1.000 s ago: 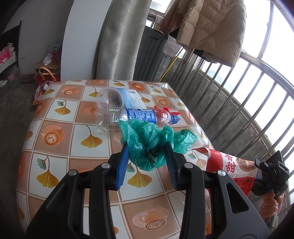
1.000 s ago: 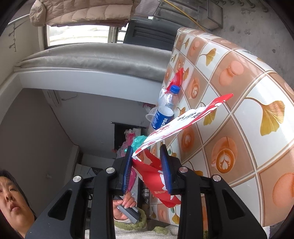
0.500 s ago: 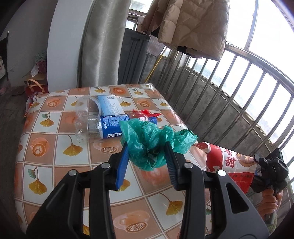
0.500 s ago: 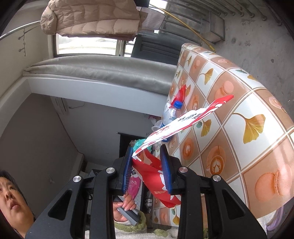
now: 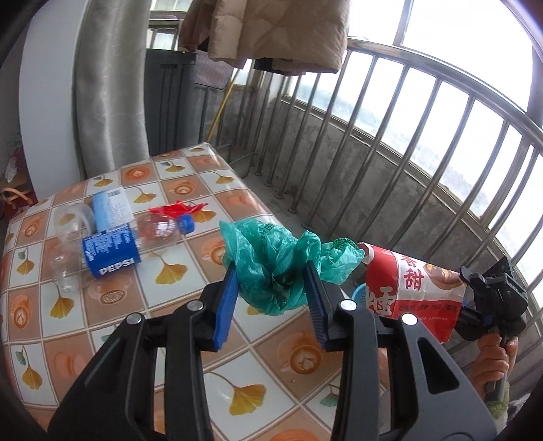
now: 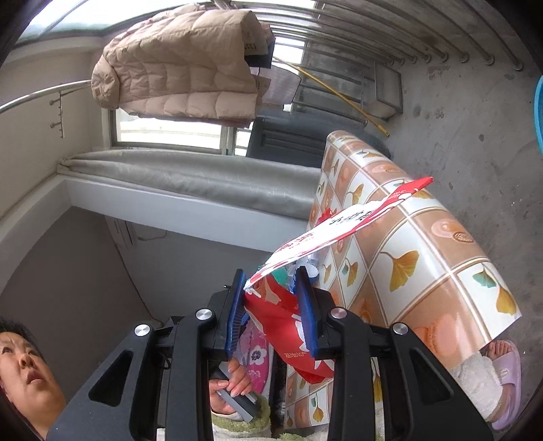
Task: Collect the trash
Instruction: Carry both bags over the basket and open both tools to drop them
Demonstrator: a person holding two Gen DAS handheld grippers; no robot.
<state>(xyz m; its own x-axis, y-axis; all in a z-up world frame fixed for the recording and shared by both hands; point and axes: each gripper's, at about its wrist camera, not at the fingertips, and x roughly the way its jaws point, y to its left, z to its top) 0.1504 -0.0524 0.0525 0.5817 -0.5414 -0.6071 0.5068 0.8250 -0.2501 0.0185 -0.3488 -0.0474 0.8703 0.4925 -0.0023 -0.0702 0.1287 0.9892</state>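
Observation:
My left gripper (image 5: 271, 281) is shut on a crumpled green plastic bag (image 5: 271, 257), held above the tiled table (image 5: 101, 332) near its right edge. My right gripper (image 6: 273, 305) is shut on a red and white snack bag (image 6: 292, 325); that bag also shows in the left wrist view (image 5: 410, 288), just right of the green bag, with the right gripper (image 5: 475, 298) behind it. On the table lie an empty Pepsi bottle (image 5: 112, 251), a clear plastic cup (image 5: 73, 217), a light blue packet (image 5: 110, 207) and a red wrapper (image 5: 178, 208).
A metal balcony railing (image 5: 390, 142) runs along the right. A beige quilted coat (image 5: 278, 30) hangs above. A grey curtain (image 5: 108, 88) stands behind the table. A blue basin rim (image 6: 538, 112) shows on the concrete floor (image 6: 458, 112).
Both grippers have swung right toward the railing with their bags. The green bag now sits close beside the snack bag's open end. The bottle has slid to the left of view.

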